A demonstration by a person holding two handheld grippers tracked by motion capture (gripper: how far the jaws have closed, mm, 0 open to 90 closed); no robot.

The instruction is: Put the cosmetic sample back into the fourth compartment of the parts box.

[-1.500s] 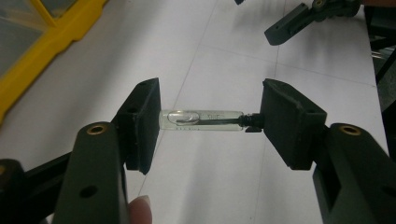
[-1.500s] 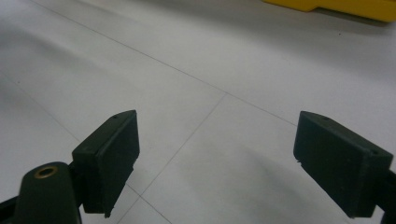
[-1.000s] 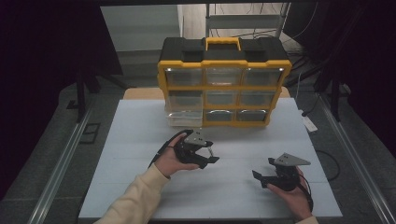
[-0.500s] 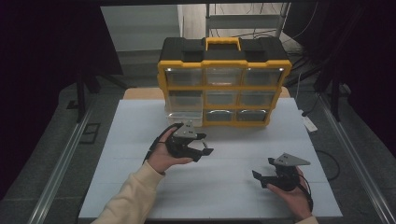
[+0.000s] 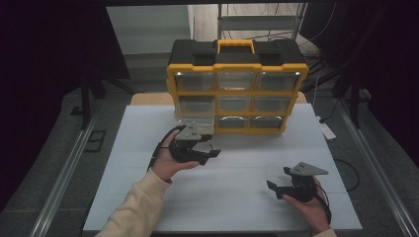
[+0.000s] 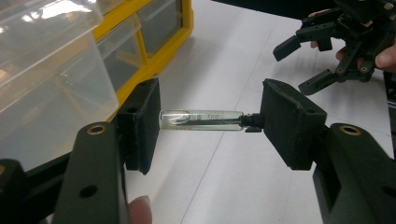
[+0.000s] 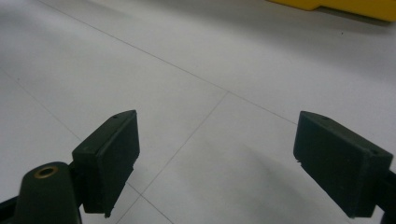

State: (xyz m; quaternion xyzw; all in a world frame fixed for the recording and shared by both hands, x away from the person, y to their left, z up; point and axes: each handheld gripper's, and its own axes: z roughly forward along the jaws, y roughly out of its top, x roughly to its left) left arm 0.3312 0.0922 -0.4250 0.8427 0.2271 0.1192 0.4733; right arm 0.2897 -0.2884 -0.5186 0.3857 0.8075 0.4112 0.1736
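In the left gripper view we see the left gripper (image 6: 208,122) pinching a small clear glass vial (image 6: 201,120) lengthwise between its two black pads, the rounded bottom against one pad and the black-capped end against the other, so the vial lies crosswise above the white table (image 6: 224,186). A thin dark rod or stem runs inside the glass (we cannot tell what it is). Just beside that gripper stands a clear plastic drawer (image 6: 46,79) pulled out of the yellow organizer cabinet (image 6: 154,51). From the high view, the left gripper (image 5: 207,150) is held in the person's left hand (image 5: 170,158) just in front of the cabinet's (image 5: 237,91) lower left drawer (image 5: 195,123), which juts out from the front. The right gripper (image 5: 276,188) sits in the right hand (image 5: 311,207) well apart, near the front right of the table (image 5: 222,197), and its own view shows the jaws spread wide over bare white surface with nothing between them. A pale sleeve (image 5: 133,207) covers the left forearm.
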